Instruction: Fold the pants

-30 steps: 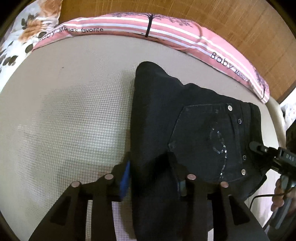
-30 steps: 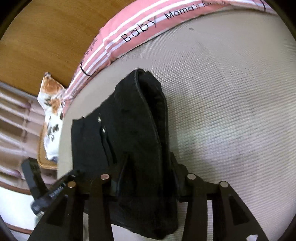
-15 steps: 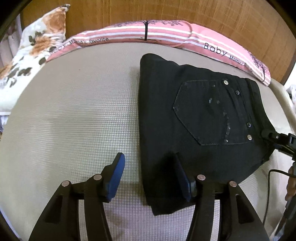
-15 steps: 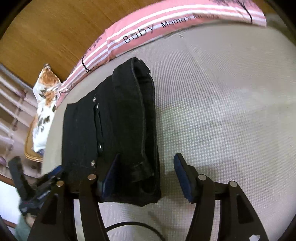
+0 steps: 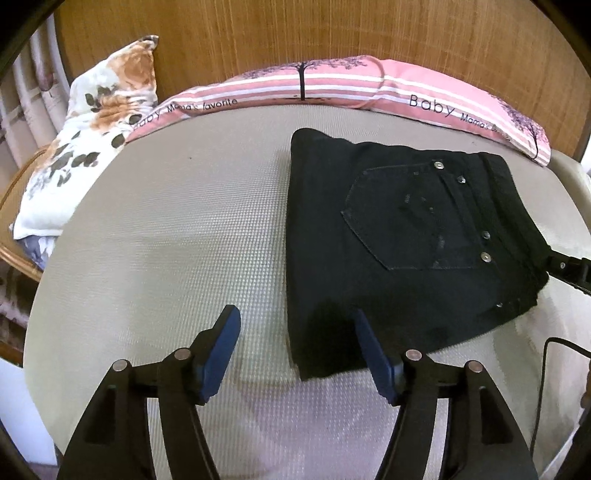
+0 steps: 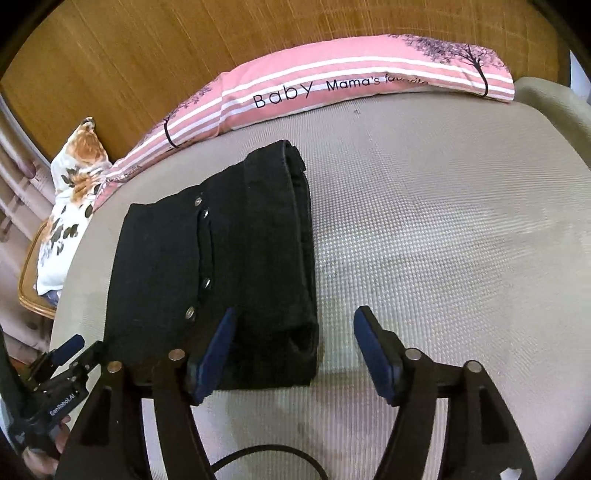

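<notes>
The black pants [image 5: 399, 240] lie folded into a compact rectangle on the beige mattress [image 5: 177, 229], back pocket and rivets up. My left gripper [image 5: 295, 343] is open and empty, just above the folded stack's near left corner, clear of the cloth. In the right wrist view the pants [image 6: 221, 258] lie flat with the thick waistband fold on the right side. My right gripper [image 6: 291, 343] is open and empty over the stack's near right corner. The left gripper also shows in the right wrist view [image 6: 51, 373].
A pink striped pillow [image 5: 332, 88] lies along the wooden headboard [image 5: 295, 33]. A floral pillow [image 5: 81, 147] sits at the far left edge. A black cable [image 6: 258, 458] runs under the right gripper. The mattress spreads wide to the right of the pants [image 6: 443, 240].
Both grippers opened and let go of the pants, then pulled back and up. The folded pants now lie flat on the mattress.
</notes>
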